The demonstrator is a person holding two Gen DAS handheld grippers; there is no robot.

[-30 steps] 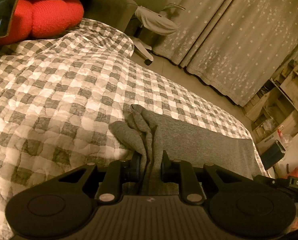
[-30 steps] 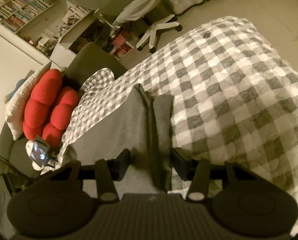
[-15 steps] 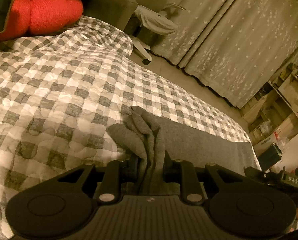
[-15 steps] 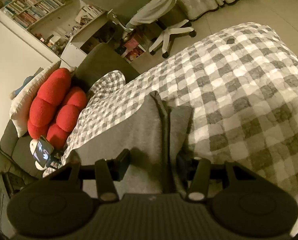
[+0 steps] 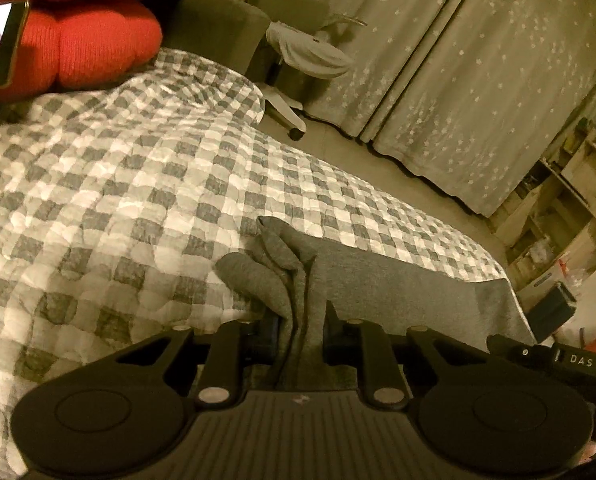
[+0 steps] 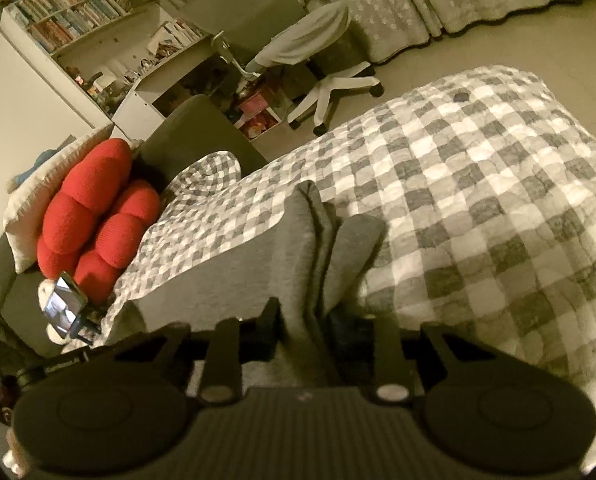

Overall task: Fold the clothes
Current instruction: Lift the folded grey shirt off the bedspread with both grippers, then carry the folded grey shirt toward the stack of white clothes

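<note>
Jaws of the left gripper point(image 5: 301, 330) are clamped on bunched folds of the grey knit garment point(image 5: 397, 280); the right gripper's point(image 6: 303, 326) jaws are closing around its edge. On the checked quilted bed point(image 6: 477, 200), its long axis runs toward twelve o'clock.

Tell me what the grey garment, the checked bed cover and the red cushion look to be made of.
Grey garment: likely a soft jersey knit, matte, heathered; it drapes in limp folds.
Checked bed cover: probably quilted cotton, matte; puckered stitching gives a puffy, crinkled surface.
Red cushion: seemingly chunky knit or plush over soft stuffing; rounded lobes with a fuzzy, dull surface.
</note>
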